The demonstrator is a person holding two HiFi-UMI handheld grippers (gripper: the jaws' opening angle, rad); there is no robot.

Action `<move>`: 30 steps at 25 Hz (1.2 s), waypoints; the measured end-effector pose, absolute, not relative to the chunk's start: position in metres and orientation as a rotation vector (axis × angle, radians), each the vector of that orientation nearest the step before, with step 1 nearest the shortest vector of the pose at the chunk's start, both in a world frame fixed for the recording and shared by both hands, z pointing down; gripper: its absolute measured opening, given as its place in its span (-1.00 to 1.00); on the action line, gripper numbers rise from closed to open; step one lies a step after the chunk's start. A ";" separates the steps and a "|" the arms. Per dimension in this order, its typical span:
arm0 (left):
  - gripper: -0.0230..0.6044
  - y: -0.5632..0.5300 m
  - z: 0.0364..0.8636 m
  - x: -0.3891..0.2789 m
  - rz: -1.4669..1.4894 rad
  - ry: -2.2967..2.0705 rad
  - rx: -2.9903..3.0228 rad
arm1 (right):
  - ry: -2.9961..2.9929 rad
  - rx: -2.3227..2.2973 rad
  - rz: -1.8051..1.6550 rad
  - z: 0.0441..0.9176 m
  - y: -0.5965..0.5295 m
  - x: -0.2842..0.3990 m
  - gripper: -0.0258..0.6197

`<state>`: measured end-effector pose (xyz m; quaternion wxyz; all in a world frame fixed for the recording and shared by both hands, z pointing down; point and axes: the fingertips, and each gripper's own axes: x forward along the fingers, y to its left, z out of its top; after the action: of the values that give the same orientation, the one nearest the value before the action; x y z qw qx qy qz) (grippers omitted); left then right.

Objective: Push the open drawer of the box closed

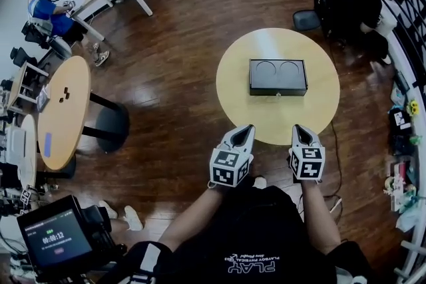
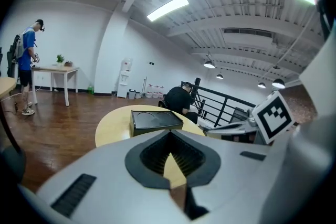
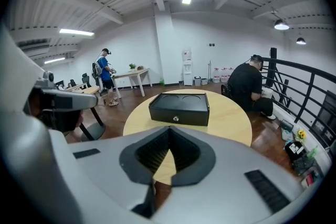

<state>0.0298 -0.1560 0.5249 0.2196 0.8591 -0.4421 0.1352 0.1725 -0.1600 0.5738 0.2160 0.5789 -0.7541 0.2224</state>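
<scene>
Black box (image 1: pixel 278 76): right of centre on round table (image 1: pixel 239 76), drawer knob (image 1: pixel 278 95) facing us.
Left gripper (image 1: pixel 247 129), right gripper (image 1: pixel 298 129): jaws together, empty, well short.
Risk: an off-centre shove could skid the box.

Left hand-held gripper (image 2: pixel 170 136) hides the table's (image 2: pixel 113 126) near edge; the drawer (image 1: pixel 278 94) gap on the box (image 1: pixel 278 75) is too small to judge.
</scene>
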 end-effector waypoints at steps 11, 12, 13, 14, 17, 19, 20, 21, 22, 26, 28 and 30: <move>-0.94 -0.124 0.539 0.047 0.473 -1.190 2.409 | -2.102 1.629 0.713 0.597 -0.112 0.176 -0.91; -0.94 -0.122 0.539 0.050 0.482 -1.183 2.415 | -2.098 1.629 0.719 0.599 -0.108 0.178 -0.91; -0.94 -0.120 0.539 0.050 0.494 -1.181 2.423 | -2.095 1.631 0.726 0.601 -0.104 0.178 -0.90; -0.94 -0.116 0.539 0.049 0.512 -1.183 2.434 | -2.092 1.635 0.732 0.601 -0.099 0.178 -0.90; -0.94 -0.102 0.539 0.043 0.591 -1.203 2.479 | -2.095 1.656 0.735 0.597 -0.085 0.174 -0.91; -0.94 -0.098 0.542 0.038 0.614 -1.221 2.492 | -2.109 1.669 0.724 0.593 -0.082 0.173 -0.91; -0.94 -0.096 0.545 0.036 0.618 -1.223 2.487 | -2.117 1.677 0.714 0.591 -0.082 0.172 -0.91; -0.94 -0.094 0.549 0.032 0.620 -1.222 2.476 | -2.123 1.685 0.701 0.589 -0.081 0.170 -0.91; -0.94 -0.091 0.554 0.029 0.623 -1.220 2.464 | -2.127 1.690 0.690 0.588 -0.080 0.167 -0.91; -0.94 -0.083 0.562 0.018 0.628 -1.218 2.434 | -2.132 1.684 0.685 0.586 -0.075 0.157 -0.91; -0.94 -0.080 0.563 0.017 0.624 -1.216 2.426 | -2.132 1.673 0.689 0.586 -0.071 0.155 -0.91; -0.94 -0.077 0.564 0.016 0.625 -1.215 2.420 | -2.131 1.663 0.691 0.588 -0.067 0.152 -0.91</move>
<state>0.0159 -0.0767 0.5641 0.1803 0.8565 -0.4301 0.2213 0.1520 -0.0667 0.5875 0.1749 0.5867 -0.7521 0.2439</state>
